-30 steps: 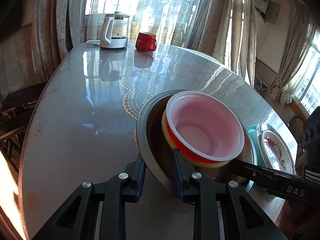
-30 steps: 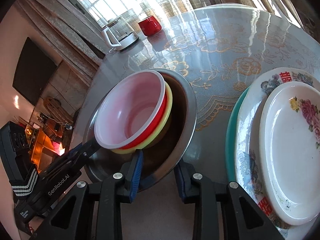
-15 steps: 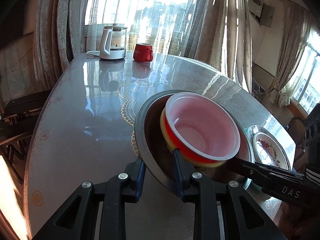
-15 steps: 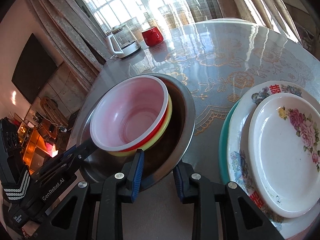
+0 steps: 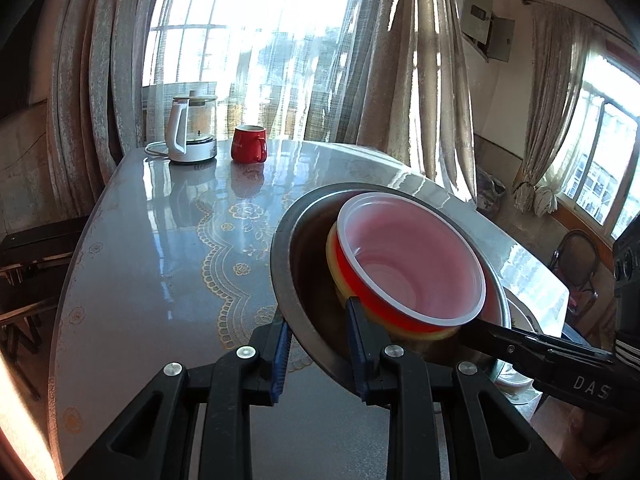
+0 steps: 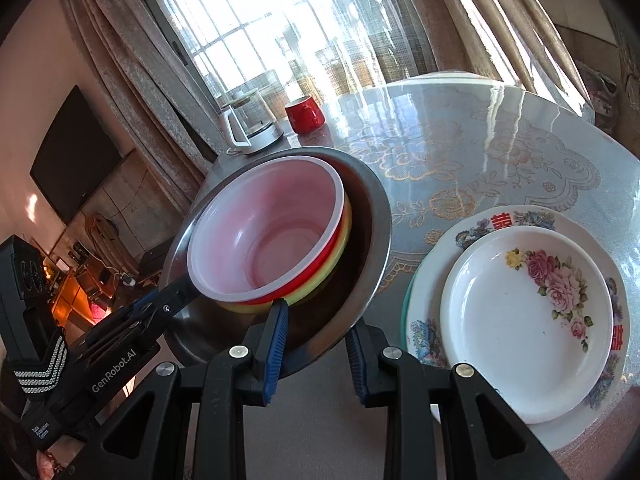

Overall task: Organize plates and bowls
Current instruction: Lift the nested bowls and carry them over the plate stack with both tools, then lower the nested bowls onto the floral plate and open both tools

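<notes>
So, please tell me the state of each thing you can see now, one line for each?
steel bowl: lifted, tilted, rim gripped on two sides
red bowl: empty, nested in yellow bowl
left gripper: shut on steel bowl
right gripper: shut on steel bowl
plates: stacked, empty
red mug: upright
kettle: upright, lid on

Green plate (image 6: 409, 302) mostly under the stacked floral plates (image 6: 528, 320); yellow bowl (image 6: 340, 256) nearly hidden inside.

Red bowl (image 6: 272, 240) with pink inside nests in a yellow bowl (image 6: 340, 248); white plate (image 6: 524, 320) bears pink roses
</notes>
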`<state>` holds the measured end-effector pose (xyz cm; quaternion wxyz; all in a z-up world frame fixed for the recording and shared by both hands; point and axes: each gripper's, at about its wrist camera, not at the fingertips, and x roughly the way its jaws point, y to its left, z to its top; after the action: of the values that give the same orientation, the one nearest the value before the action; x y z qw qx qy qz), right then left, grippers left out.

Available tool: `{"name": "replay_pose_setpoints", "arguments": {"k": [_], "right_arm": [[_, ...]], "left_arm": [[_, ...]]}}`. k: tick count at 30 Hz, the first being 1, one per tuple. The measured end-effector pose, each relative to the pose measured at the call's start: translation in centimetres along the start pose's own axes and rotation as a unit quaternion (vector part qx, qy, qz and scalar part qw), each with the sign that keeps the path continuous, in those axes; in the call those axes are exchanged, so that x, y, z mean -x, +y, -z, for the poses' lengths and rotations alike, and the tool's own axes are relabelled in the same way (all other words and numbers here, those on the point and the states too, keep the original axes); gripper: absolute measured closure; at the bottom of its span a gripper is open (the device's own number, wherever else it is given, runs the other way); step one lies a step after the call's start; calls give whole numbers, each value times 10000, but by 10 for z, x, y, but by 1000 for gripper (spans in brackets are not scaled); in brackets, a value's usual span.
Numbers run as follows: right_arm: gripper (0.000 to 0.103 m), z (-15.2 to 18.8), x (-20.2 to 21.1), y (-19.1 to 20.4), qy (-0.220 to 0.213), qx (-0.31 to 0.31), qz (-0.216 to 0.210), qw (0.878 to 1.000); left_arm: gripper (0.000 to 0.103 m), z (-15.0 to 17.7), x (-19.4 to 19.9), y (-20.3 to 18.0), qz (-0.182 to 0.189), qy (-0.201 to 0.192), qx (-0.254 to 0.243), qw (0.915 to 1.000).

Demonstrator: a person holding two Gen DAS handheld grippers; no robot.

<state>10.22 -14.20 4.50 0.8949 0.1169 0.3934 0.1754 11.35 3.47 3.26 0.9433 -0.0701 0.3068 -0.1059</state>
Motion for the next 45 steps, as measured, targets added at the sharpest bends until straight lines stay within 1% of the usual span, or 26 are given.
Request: {"name": "replay_pose_setpoints", "arguments": {"k": [6,11,15,18,22,31,42,45], "right_arm": [[75,-2,34,-22,-274,-158,215,9993],[75,-1,59,-45,-453,-358,476,9972],[75,2,74,-65,-542,-543,683,9947],[75,2,81,-77,-603,-659,846,9924],[75,8,88,-92,-619,-793,973,9902],[75,22,86,-116,-445,-1077,1076,9873],[75,33,76,-127,-260,-1289,1128,9849],[75,36,72,-132,-206,-1411,1086,9838]], "left_arm": [[76,-9,-3,-35,362,-73,-252,9990],[76,-13,-11,-69,670,-40,-441,9968],[76,-11,-20,-93,899,41,-544,9945],[76,-9,-26,-110,1008,87,-620,9929],[76,-4,-34,-124,1121,191,-709,9910],[76,11,-52,-136,1177,463,-707,9894],[75,27,-68,-140,1119,660,-679,9892],[75,30,-70,-141,1101,708,-672,9891]]}}
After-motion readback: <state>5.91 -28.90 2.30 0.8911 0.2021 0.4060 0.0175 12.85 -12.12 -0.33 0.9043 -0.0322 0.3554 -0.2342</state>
